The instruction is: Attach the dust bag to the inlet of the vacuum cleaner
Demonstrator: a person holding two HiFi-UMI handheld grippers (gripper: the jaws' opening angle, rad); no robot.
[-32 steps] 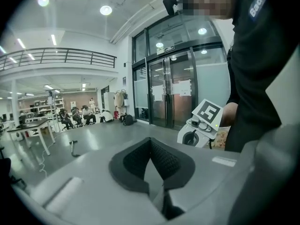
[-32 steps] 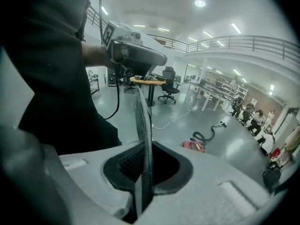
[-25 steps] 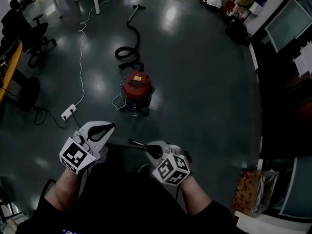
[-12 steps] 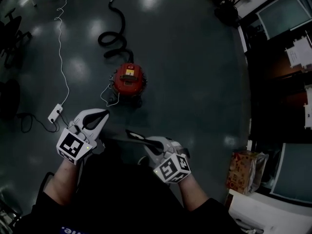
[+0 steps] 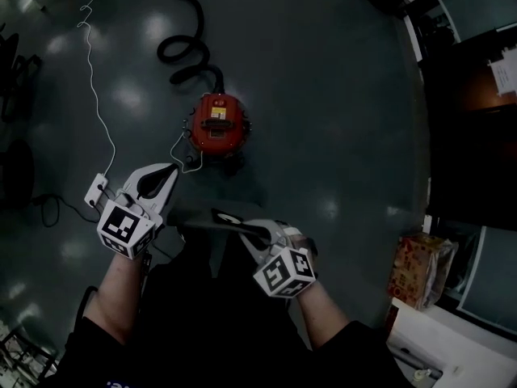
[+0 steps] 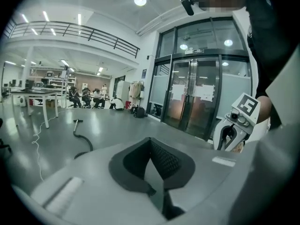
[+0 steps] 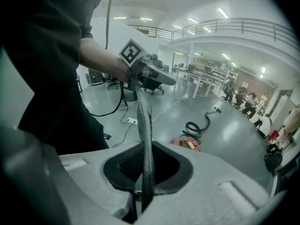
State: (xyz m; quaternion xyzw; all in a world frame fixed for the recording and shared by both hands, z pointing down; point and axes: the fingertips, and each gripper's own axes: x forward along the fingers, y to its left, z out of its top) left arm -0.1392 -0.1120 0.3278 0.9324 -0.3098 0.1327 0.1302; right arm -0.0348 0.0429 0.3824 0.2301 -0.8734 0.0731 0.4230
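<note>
Claws number two, with one dust bag, one vacuum cleaner, one hose and one power strip. The right claw [image 7: 143,154] is clamped on the dark dust bag [image 7: 146,121], a thin edge-on strip that runs from its pads toward the left claw [image 5: 161,178]. That claw's pads meet at the tips, with nothing visible between them. Just left of it lies the white power strip [image 5: 97,191]. Ahead of both claws, well apart from the bag, stands the red vacuum cleaner [image 5: 218,124]; its black hose [image 5: 187,51] coils beyond.

A white power strip [image 5: 96,189] lies on the dark, glossy floor [image 5: 339,120]. A patterned box [image 5: 418,270] stands well apart from it, at the right edge.
</note>
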